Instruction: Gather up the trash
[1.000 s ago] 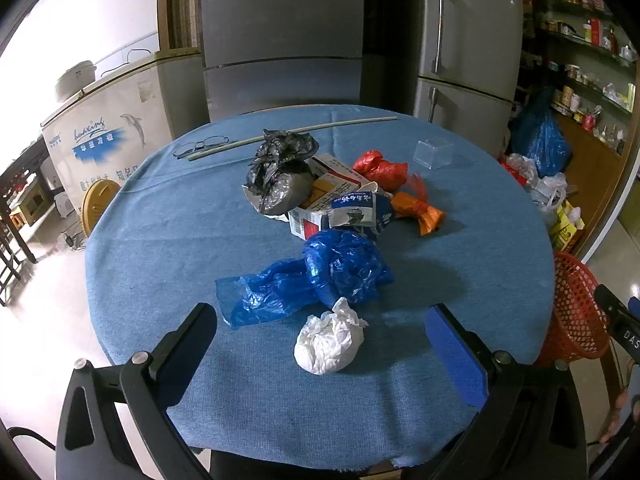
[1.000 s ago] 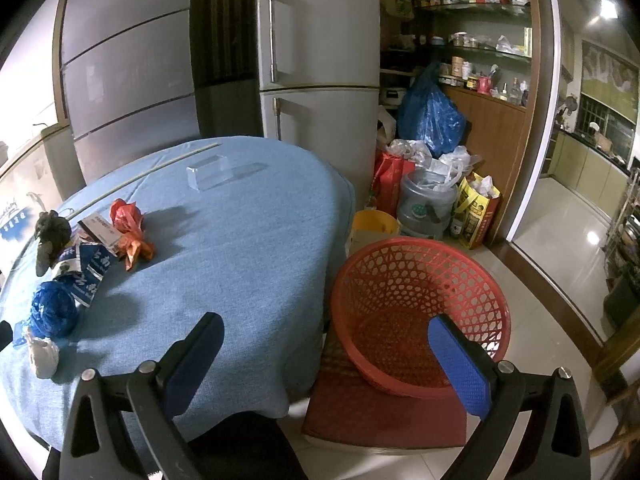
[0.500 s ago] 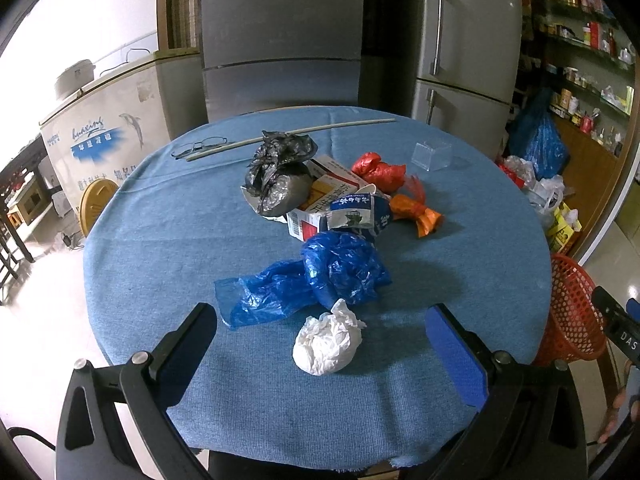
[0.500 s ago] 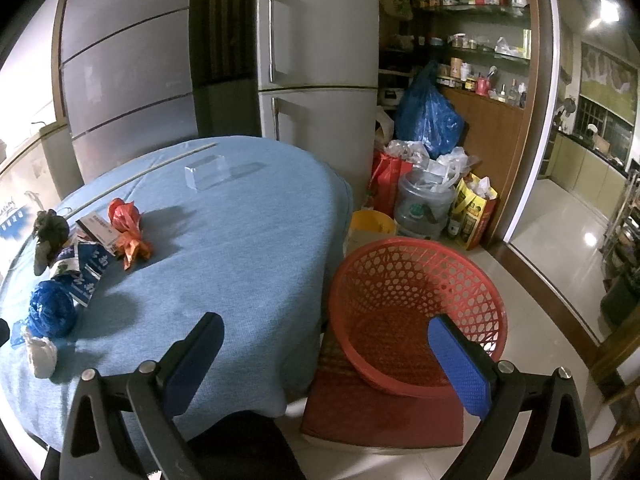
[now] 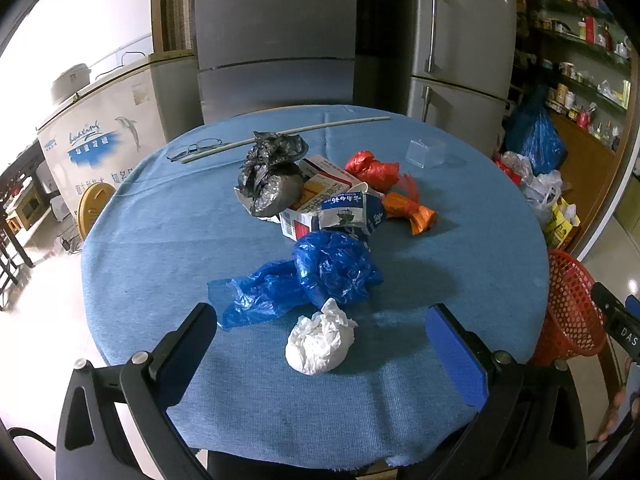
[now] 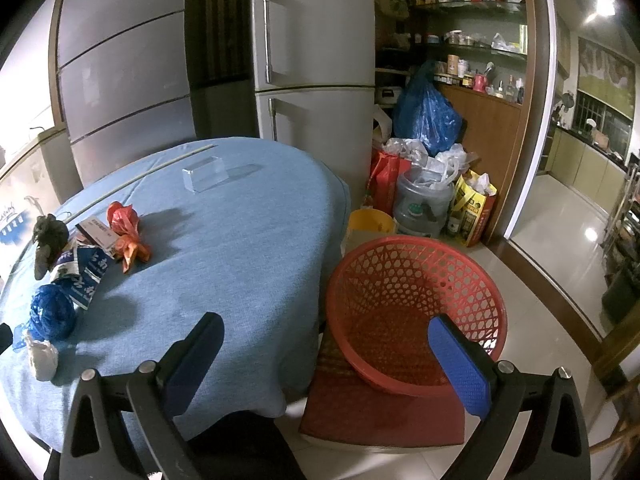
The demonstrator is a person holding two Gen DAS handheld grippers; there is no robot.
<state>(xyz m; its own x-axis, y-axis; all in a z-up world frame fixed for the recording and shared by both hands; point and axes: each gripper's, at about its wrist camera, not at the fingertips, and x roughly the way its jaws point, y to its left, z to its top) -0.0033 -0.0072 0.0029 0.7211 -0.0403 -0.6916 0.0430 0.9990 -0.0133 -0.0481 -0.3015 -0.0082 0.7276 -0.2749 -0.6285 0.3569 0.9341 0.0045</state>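
A pile of trash lies on a round table with a blue cloth (image 5: 168,240): a white crumpled wad (image 5: 320,340), a blue plastic bag (image 5: 320,276), a torn carton (image 5: 324,204), a grey-black bag (image 5: 268,176), a red bag (image 5: 370,168) and an orange bag (image 5: 412,212). My left gripper (image 5: 320,344) is open, its fingers on either side of the white wad, just short of it. My right gripper (image 6: 324,356) is open and empty, held over the gap between the table edge and a red mesh basket (image 6: 412,304) on a red stool.
A clear plastic box (image 5: 426,152), a long thin stick (image 5: 288,134) and spectacles (image 5: 192,148) lie at the table's far side. Grey fridges stand behind. Bags, a water jug (image 6: 424,200) and a yellow bucket (image 6: 370,222) crowd the floor beyond the basket.
My left gripper has drifted slightly closer to the white wad. The right gripper has barely moved.
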